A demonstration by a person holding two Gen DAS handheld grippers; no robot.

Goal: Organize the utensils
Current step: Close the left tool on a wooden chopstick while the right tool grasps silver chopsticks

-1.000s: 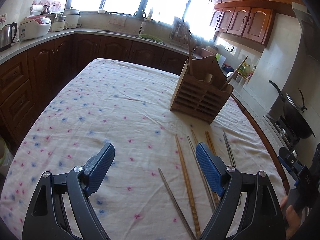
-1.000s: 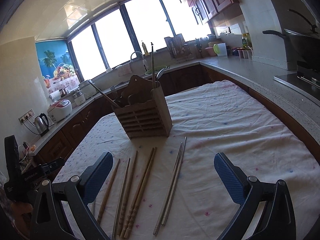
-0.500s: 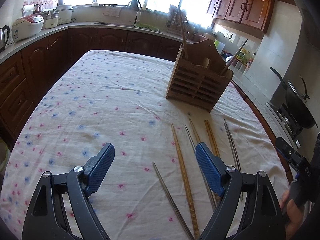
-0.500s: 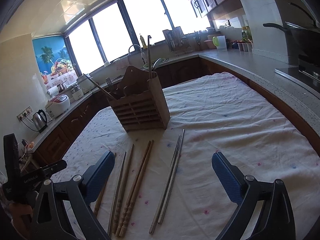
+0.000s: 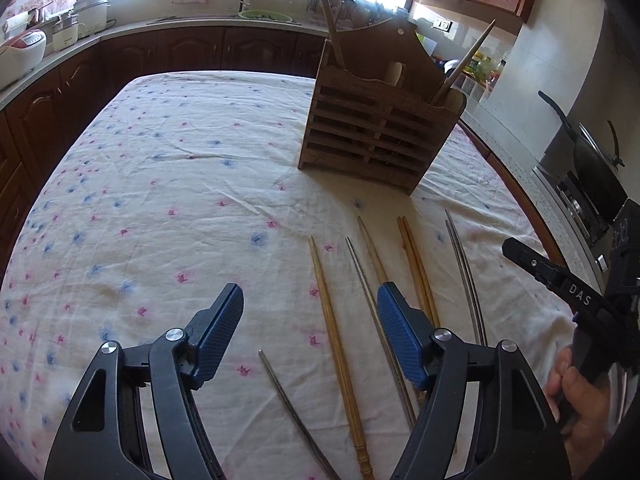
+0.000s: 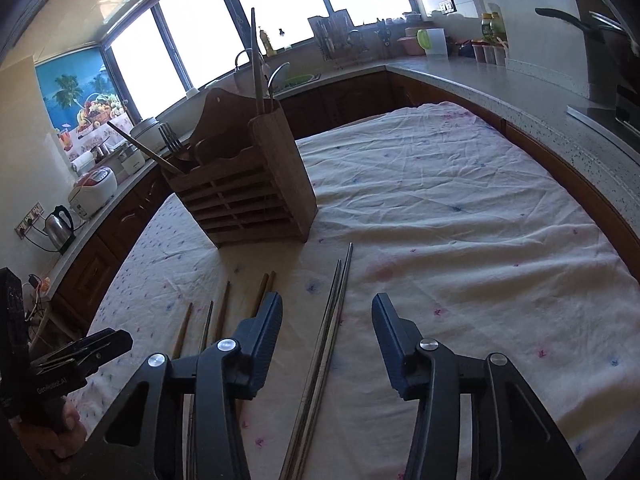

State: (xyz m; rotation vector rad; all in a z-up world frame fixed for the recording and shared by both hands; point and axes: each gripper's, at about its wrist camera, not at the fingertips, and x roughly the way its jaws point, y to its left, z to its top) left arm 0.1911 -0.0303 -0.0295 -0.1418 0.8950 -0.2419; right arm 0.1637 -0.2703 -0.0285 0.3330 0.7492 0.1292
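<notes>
The counter (image 5: 168, 168) in front of me is wearing a cream cloth (image 5: 132, 208) with pink and blue flowers. A slatted wooden utensil holder (image 5: 372, 136) is standing on it, and wooden chopsticks (image 5: 336, 332) and metal chopsticks (image 6: 328, 328) are lying just before it.

Cloth (image 5: 168, 168) cream, pink and blue flower specks. Caddy (image 5: 372, 136) brown slatted wood. Chopsticks: tan wood (image 5: 334, 320), silver metal (image 6: 328, 328). Gripper pads (image 5: 218, 336) blue, textured.
</notes>
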